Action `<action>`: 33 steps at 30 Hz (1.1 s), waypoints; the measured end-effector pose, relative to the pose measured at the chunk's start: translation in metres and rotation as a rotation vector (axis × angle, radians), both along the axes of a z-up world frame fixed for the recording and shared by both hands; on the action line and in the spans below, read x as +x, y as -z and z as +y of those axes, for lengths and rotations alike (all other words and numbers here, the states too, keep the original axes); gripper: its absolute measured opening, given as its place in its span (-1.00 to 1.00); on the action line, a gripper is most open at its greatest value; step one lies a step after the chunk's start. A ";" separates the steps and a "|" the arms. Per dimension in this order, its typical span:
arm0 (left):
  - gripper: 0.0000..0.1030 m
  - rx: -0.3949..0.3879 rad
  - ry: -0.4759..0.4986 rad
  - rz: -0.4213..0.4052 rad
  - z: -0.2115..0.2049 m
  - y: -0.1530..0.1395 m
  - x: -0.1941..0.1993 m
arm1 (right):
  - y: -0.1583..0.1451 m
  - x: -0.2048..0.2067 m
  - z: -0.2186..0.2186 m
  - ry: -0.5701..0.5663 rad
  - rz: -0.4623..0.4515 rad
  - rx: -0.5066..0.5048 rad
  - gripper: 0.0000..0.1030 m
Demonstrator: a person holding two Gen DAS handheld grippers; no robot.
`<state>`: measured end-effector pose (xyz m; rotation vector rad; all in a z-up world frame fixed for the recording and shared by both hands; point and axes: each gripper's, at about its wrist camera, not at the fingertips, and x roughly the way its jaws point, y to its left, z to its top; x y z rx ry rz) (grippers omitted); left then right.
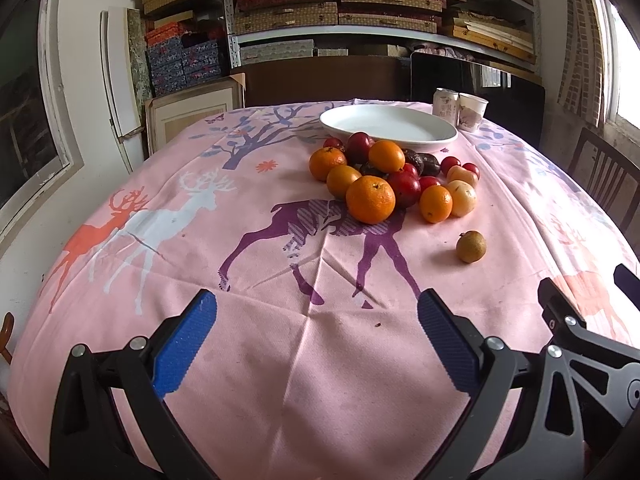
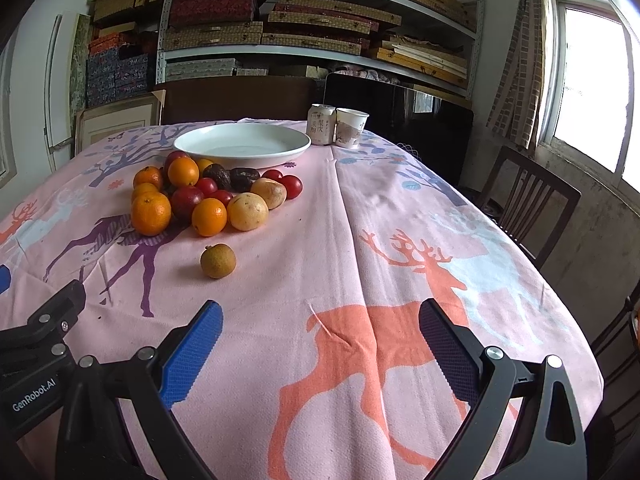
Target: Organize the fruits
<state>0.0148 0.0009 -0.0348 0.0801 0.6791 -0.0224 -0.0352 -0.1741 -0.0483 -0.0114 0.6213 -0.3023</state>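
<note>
Currently both units idle above the near edge of the counter (image 1: 280, 360), which wears a pink deer-print cloth. Left hand-held gripper (image 1: 316, 320): jaws spread wide, nothing between the blue pads. Right hand-held gripper (image 2: 320, 324): same, wide apart, nothing gripped; part of its frame shows at the right edge of the left wrist view.

Fruit pile (image 1: 384, 176) sits past mid-counter, toward the far edge, touching the near rim of the white plate (image 1: 388, 126). Pile contents: several oranges, red fruits, small red tomatoes, a couple of dark wrinkled fruits, two pale yellow ones on its right side. Biggest orange (image 1: 370, 199) is at the pile's near side. Plate holds no fruit.

One small brown-green fruit (image 2: 218, 261) lies alone on the cloth, apart from the pile, on its near side, closer to the grippers.

Can (image 2: 321, 124) and paper cup (image 2: 351, 127) stand side by side just beside the plate, at the far edge. Wooden chair (image 2: 528, 204) at the counter's right side. Shelves (image 2: 320, 20) of flat boxes behind.
</note>
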 end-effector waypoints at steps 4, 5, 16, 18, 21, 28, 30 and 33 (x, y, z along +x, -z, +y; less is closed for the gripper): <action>0.91 0.001 0.000 0.000 0.000 -0.001 0.000 | 0.000 0.000 0.000 -0.001 -0.001 0.002 0.92; 0.91 0.002 -0.001 0.001 -0.001 0.000 0.000 | 0.000 0.000 0.000 -0.001 -0.001 0.002 0.92; 0.91 0.001 -0.001 0.000 -0.001 -0.001 0.000 | 0.000 -0.001 0.000 -0.001 -0.003 0.004 0.92; 0.91 -0.001 0.001 -0.002 -0.001 -0.001 0.000 | 0.000 -0.001 0.000 -0.002 -0.002 0.004 0.92; 0.91 0.008 -0.009 0.004 -0.001 0.000 0.002 | 0.001 0.003 0.002 -0.001 0.021 -0.008 0.92; 0.92 -0.109 0.070 0.124 0.015 0.013 0.019 | 0.004 0.011 -0.017 -0.225 0.029 0.236 0.92; 0.92 -0.109 0.111 0.152 0.015 0.015 0.023 | 0.000 0.019 -0.014 -0.334 0.068 0.188 0.92; 0.90 -0.110 0.231 0.186 0.004 0.013 0.029 | -0.007 0.037 -0.010 -0.432 0.105 0.159 0.92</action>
